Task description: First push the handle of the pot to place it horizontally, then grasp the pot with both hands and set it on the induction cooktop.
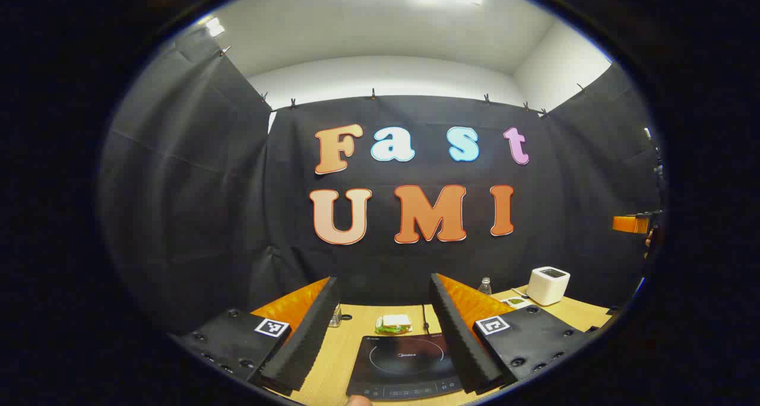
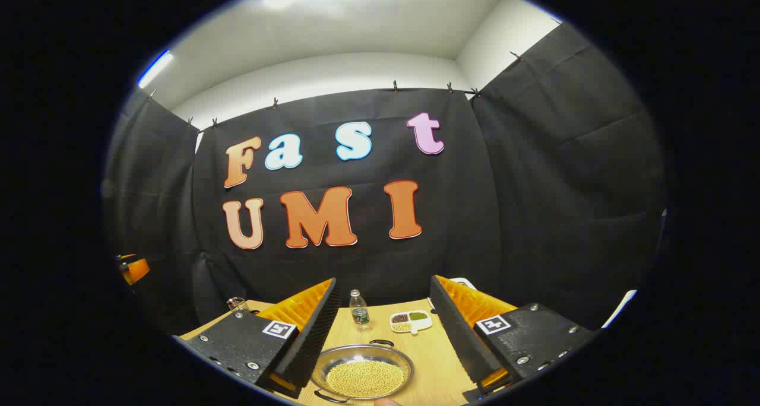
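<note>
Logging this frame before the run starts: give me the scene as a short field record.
pot: steel pot filled with yellow beans, on the wooden table, between the right gripper fingers in the right gripper view
pot handles: dark loops at its far and near rim
cooktop: black induction cooktop, bare, ahead of the left gripper
grippers: both open, holding nothing
behind pot: water bottle, divided dish
behind cooktop: sandwich, white box

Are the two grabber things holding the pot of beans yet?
No, nothing is held. The left gripper is open above the induction cooktop, and the right gripper is open above the pot, not touching it.
</note>
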`<state>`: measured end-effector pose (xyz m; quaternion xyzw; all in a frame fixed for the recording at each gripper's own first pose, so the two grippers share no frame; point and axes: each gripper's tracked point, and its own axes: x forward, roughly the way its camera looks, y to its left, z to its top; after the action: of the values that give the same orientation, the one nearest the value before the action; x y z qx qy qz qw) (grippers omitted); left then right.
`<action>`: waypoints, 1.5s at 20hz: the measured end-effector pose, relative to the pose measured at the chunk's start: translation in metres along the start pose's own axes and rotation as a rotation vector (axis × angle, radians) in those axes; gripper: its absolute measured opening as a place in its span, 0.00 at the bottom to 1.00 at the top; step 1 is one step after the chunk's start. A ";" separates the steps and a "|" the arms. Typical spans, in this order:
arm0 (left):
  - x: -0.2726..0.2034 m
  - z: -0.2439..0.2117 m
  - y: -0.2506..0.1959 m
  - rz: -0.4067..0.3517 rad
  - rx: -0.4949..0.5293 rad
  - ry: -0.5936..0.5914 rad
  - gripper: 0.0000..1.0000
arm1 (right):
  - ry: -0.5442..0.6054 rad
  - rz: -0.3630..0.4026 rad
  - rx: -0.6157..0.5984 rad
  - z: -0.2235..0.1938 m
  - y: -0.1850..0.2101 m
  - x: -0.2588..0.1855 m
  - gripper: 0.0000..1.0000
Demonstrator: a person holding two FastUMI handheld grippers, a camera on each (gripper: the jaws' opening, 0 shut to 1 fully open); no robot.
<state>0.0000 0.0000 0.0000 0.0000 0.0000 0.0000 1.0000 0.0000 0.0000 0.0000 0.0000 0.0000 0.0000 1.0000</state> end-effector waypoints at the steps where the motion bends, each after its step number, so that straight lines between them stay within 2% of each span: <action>1: -0.001 0.001 0.002 0.005 0.001 0.001 0.99 | 0.009 0.007 0.000 -0.002 0.002 -0.002 0.95; 6: -0.019 0.005 0.021 0.022 0.022 0.000 0.98 | 0.033 0.013 0.012 -0.011 0.007 -0.012 0.95; 9: -0.018 0.005 0.017 0.009 -0.008 -0.003 0.98 | 0.036 0.014 0.004 -0.009 0.009 -0.013 0.95; 13: -0.008 0.011 0.031 0.051 0.020 -0.029 0.96 | 0.014 0.030 0.005 0.002 0.011 -0.014 0.95; 14: -0.008 0.009 0.027 0.052 0.023 -0.027 0.98 | 0.009 0.033 0.009 0.004 0.011 -0.013 1.00; 15: -0.008 0.007 0.025 0.048 0.020 -0.024 0.98 | 0.008 0.033 0.014 0.004 0.011 -0.011 0.95; 16: -0.007 0.006 0.023 0.039 0.016 -0.021 0.98 | 0.008 0.031 0.015 0.004 0.010 -0.009 1.00; 17: -0.007 0.004 0.020 0.031 0.010 -0.016 0.98 | 0.011 0.028 0.016 0.003 0.008 -0.009 0.95; 21: -0.004 0.002 0.025 0.035 -0.014 -0.009 0.98 | 0.054 0.026 0.039 -0.011 0.007 -0.005 0.88; 26: -0.005 -0.005 0.033 0.047 -0.018 -0.002 0.98 | 0.092 0.073 0.085 -0.024 0.013 -0.006 0.77; 27: -0.005 -0.006 0.035 0.052 -0.020 0.000 0.98 | 0.101 0.083 0.092 -0.027 0.015 -0.006 0.79; 28: -0.005 -0.006 0.037 0.055 -0.022 0.000 0.98 | 0.108 0.086 0.094 -0.030 0.015 -0.006 0.66; 29: -0.006 -0.007 0.038 0.059 -0.025 0.001 0.99 | 0.115 0.087 0.087 -0.034 0.013 -0.006 0.62; 30: -0.005 -0.009 0.040 0.062 -0.026 0.003 0.99 | 0.122 0.081 0.077 -0.038 0.011 -0.005 0.51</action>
<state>-0.0052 0.0401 -0.0085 -0.0131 0.0017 0.0311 0.9994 -0.0054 0.0113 -0.0376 0.0385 0.0607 0.0407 0.9966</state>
